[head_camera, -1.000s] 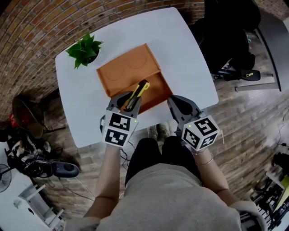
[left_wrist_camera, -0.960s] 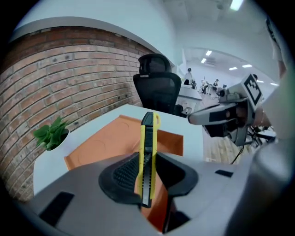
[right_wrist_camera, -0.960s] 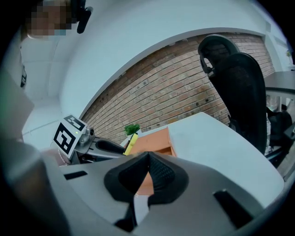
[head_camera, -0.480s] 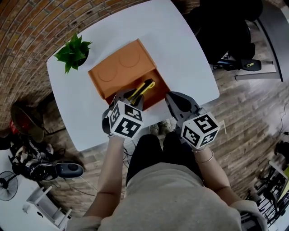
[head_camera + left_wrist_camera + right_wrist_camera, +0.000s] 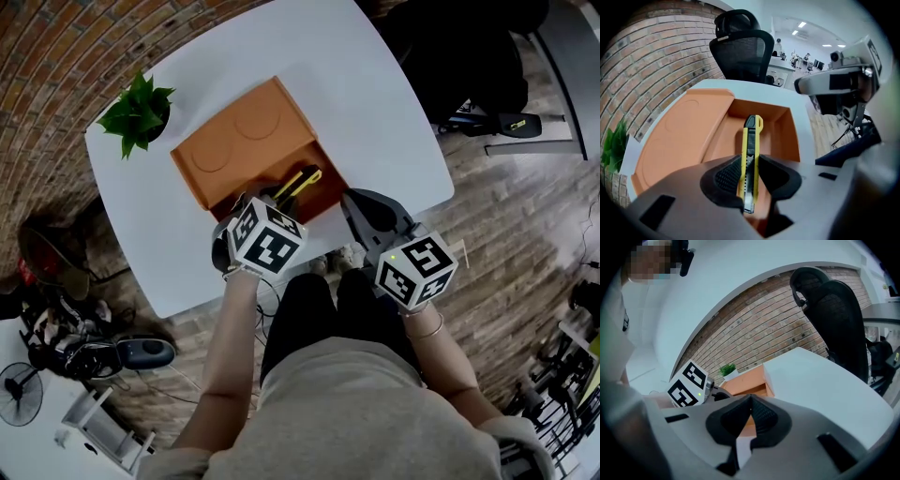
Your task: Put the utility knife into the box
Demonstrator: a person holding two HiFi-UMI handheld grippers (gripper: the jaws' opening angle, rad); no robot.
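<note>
A yellow and black utility knife (image 5: 298,182) (image 5: 751,145) is clamped between the jaws of my left gripper (image 5: 272,199) (image 5: 750,176), which is shut on its rear half. The knife's tip points into the open compartment of the orange box (image 5: 323,192) (image 5: 780,136), just above its floor. The box's lid (image 5: 234,141) lies flat on the far side. My right gripper (image 5: 354,204) (image 5: 750,416) sits beside the box at the table's near edge, shut with nothing between its jaws.
The white table (image 5: 375,103) carries a small potted plant (image 5: 136,111) at its far left corner. A black office chair (image 5: 459,56) stands beyond the table's right side. Cables and gear (image 5: 84,337) lie on the brick floor at left.
My left gripper has carried the knife forward and lower, so its tip now sits inside the box's compartment. The right gripper has hardly moved.
</note>
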